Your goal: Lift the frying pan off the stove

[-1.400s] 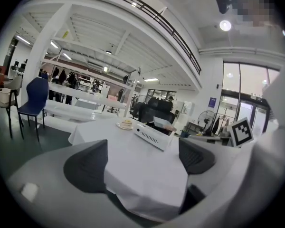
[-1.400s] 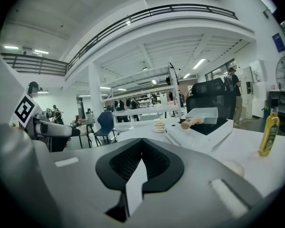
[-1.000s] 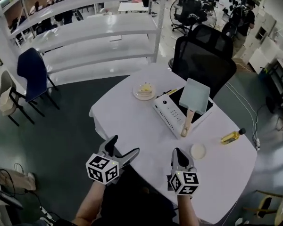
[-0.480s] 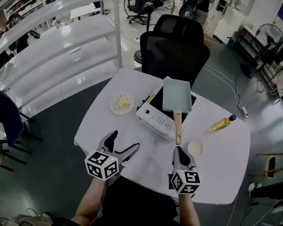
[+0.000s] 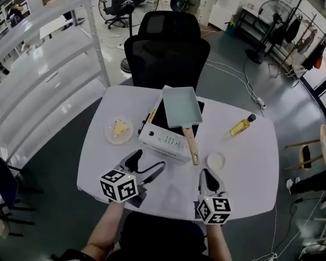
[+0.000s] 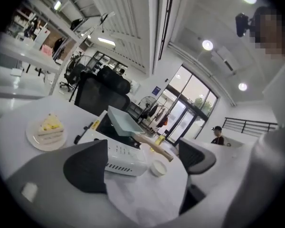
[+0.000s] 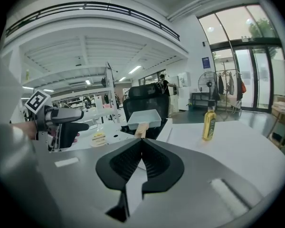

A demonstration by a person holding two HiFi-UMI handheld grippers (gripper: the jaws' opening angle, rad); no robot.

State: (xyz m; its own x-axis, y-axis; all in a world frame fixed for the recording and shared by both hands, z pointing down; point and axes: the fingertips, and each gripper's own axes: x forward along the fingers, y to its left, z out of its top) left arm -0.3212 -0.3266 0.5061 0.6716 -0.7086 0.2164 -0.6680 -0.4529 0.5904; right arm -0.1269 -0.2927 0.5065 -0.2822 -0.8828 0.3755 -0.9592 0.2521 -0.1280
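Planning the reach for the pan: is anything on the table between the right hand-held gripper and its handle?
Nothing visible blocks it: only bare table lies between the right hand-held gripper and the frying pan's handle. A small white dish sits just right of that line, near the handle's end.

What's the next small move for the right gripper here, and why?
Probably open the right gripper and ease it forward toward the wooden handle of the pan. Its jaws are shut on nothing, it hangs near the edge of the table, and the handle sticks out past the stove toward that side. The pan sits there untouched.
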